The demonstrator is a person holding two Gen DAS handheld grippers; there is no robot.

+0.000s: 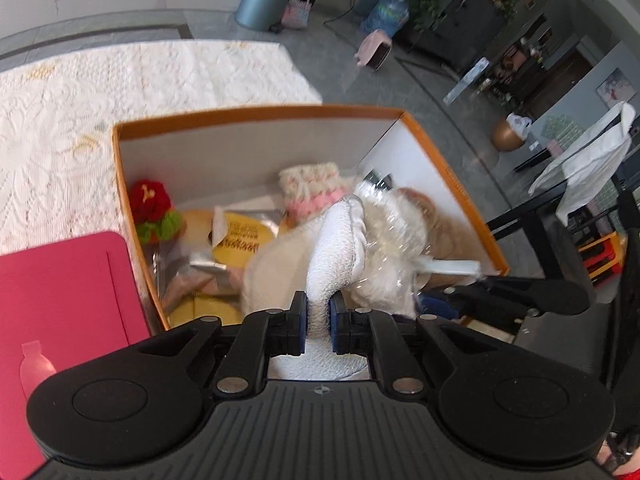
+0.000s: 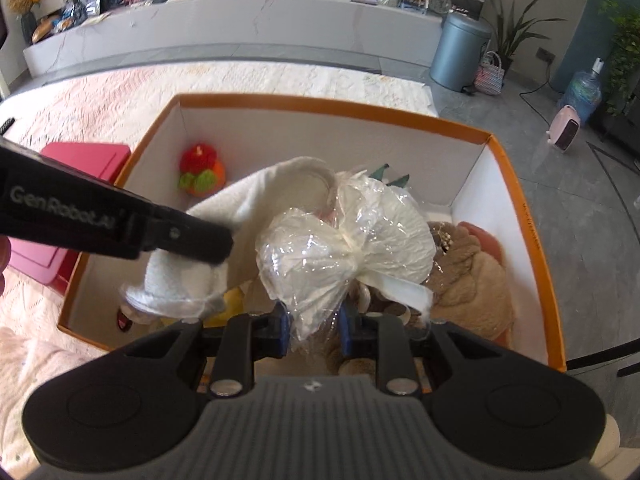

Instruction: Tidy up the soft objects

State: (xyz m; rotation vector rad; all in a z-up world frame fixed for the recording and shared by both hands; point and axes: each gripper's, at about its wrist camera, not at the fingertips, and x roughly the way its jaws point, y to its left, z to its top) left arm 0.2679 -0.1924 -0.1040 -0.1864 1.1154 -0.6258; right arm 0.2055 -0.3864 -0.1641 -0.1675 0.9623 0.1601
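An orange-rimmed white box (image 1: 256, 112) stands open below both grippers. My left gripper (image 1: 318, 308) is shut on a white terry cloth (image 1: 336, 240) that hangs over the box. In the right wrist view the same cloth (image 2: 256, 196) drapes from the left gripper (image 2: 216, 250). My right gripper (image 2: 314, 320) is shut on a white soft bundle in clear plastic wrap (image 2: 344, 240), held over the box (image 2: 320, 108) and touching the cloth. Inside lie a red knitted flower (image 1: 150, 200), a pink-and-cream knitted piece (image 1: 312, 188), a yellow packet (image 1: 244, 240) and a brown plush toy (image 2: 472, 280).
The box sits on a white lace cover (image 1: 60, 120). A pink flat case (image 1: 60, 288) lies against the box's left side. Grey floor lies beyond the box on the right, with a blue bin (image 2: 460, 52) and a water bottle (image 2: 584, 92) farther back.
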